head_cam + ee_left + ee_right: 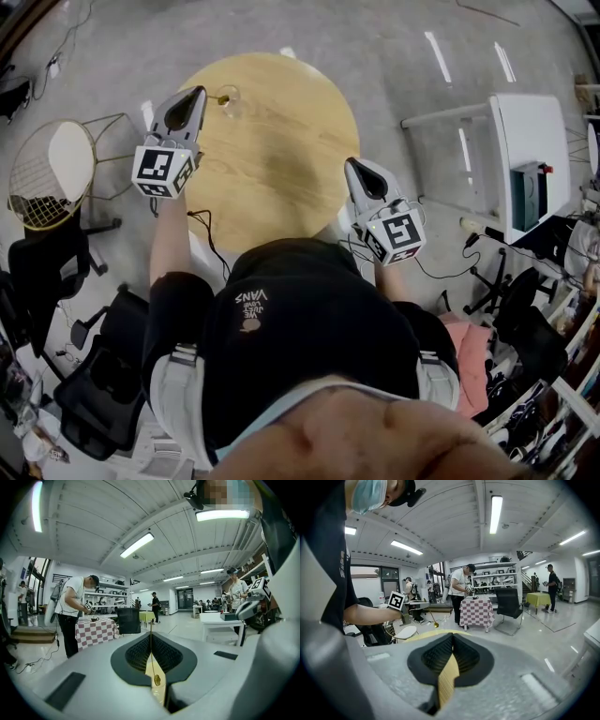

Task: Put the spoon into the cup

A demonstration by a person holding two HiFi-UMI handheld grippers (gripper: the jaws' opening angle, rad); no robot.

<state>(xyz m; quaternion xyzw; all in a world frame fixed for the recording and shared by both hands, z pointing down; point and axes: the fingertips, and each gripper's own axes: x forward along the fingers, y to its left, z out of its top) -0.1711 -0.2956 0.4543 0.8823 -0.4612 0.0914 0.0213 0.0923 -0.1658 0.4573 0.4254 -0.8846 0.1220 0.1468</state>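
left gripper (190,101): jaws closed tight on the handle of a thin gold spoon (435,624), bowl out front, close beside the clear glass cup (231,101) on the round wooden table (281,178)

right gripper (360,174): closed, empty

to do: centre bowl over rim, tip down, lower inside before release; the light glass may topple

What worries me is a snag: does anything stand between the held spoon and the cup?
Nothing visible does. The left gripper holds the spoon with its bowl right at the cup on the table; no object lies between them.
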